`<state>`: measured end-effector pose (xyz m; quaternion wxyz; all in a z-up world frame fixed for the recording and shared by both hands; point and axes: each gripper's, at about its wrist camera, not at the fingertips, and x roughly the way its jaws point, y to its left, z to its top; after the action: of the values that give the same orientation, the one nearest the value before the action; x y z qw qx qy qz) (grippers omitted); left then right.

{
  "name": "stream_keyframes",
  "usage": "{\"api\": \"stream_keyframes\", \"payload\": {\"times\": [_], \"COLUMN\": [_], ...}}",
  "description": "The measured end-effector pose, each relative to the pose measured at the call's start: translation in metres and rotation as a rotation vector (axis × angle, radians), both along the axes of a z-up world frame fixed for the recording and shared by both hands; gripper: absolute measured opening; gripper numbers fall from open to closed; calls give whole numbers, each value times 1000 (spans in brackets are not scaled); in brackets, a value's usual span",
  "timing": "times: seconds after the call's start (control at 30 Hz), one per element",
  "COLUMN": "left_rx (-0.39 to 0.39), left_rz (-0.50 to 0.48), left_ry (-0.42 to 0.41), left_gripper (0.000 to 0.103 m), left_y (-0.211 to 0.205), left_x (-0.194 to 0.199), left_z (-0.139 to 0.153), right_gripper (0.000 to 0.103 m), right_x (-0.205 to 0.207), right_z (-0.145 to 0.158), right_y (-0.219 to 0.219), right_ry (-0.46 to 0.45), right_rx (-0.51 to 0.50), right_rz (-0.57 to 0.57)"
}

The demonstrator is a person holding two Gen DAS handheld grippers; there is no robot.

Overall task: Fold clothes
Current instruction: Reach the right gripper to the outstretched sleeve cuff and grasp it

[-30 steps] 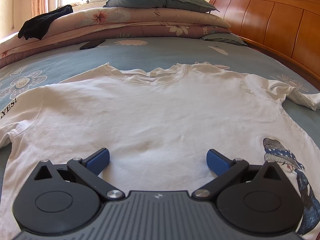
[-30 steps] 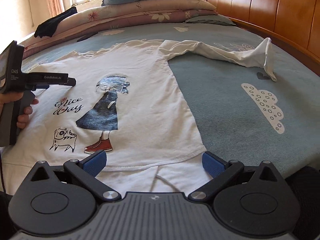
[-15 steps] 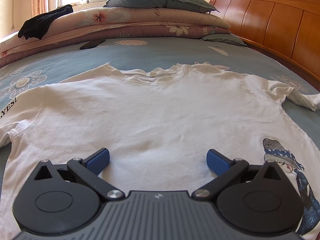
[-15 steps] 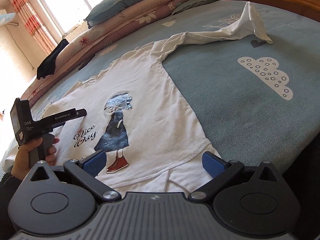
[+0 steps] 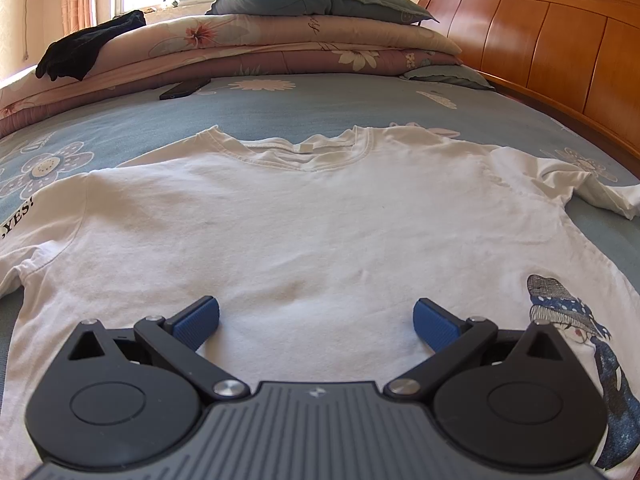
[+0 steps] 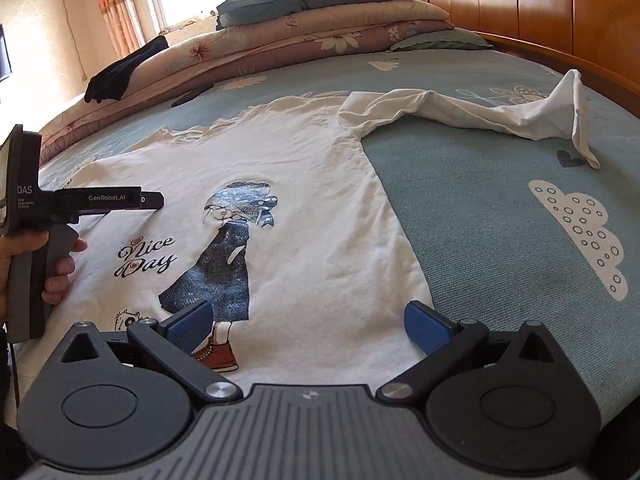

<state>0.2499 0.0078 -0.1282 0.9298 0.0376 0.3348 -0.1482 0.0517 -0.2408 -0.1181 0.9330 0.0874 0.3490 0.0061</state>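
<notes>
Around the shirt point(image 6: 304, 184) the bedspread point(image 6: 480, 216) lies bare on its right side, crossed only by the twisted sleeve point(image 6: 480, 114). Beyond the shirt's collar, a dark phone point(image 5: 186, 88) and stacked quilts point(image 5: 280, 44) block the way; the headboard point(image 5: 560, 52) walls its right.

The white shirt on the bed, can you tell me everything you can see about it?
The white shirt looks like soft cotton. It lies flat, front up, on the blue bedspread, neck toward the pillows. It shows a girl in a dark dress and red shoes, a small cat, and "Nice Day". One long sleeve stretches out, bunched and twisted. The other sleeve says "YES!". Nothing grips it.
</notes>
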Motion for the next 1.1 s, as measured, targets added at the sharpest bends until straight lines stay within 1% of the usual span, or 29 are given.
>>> {"api": "stream_keyframes", "payload": {"times": [0.07,0.17,0.37,0.4,0.47,0.57,0.7,0.83,0.93,0.97,1.07,1.1], "left_rx": [4,-3,1,0,1,3,7,15,18,18,26,13], "left_rz": [0,0,0,0,0,0,0,0,0,-1,0,-2], "left_ry": [0,1,1,1,1,1,2,2,1,-1,0,10], "left_gripper": [103,102,103,103,102,103,103,102,103,103,102,102], "left_y": [0,1,0,1,0,0,0,-2,-2,-2,-4,-4], "left_x": [0,0,1,1,1,1,1,1,1,1,-1,-2], "left_z": [0,0,0,0,-1,-1,-1,-1,-1,-1,2,6], "right_gripper": [103,103,103,103,101,101,101,101,101,99,87,84], "right_x": [-3,-3,-1,-1,-3,-3,-1,-5,1,4,21,30], "right_z": [-3,-6,0,3,12,29,43,44,42,41,38,37], "right_y": [11,20,18,16,9,-12,-53,-85,-108,-115,-135,-144], "right_ry": [4,7,42,38,-16,-84,-114,-133,-143,-148,-122,-115], "right_rx": [-84,-148,-147,-146,-169,-231,-244,-238,-284,-301,-347,-365], "right_rz": [26,20,26,24,-13,-92,-198,-274,-322,-336,-358,-355]}}
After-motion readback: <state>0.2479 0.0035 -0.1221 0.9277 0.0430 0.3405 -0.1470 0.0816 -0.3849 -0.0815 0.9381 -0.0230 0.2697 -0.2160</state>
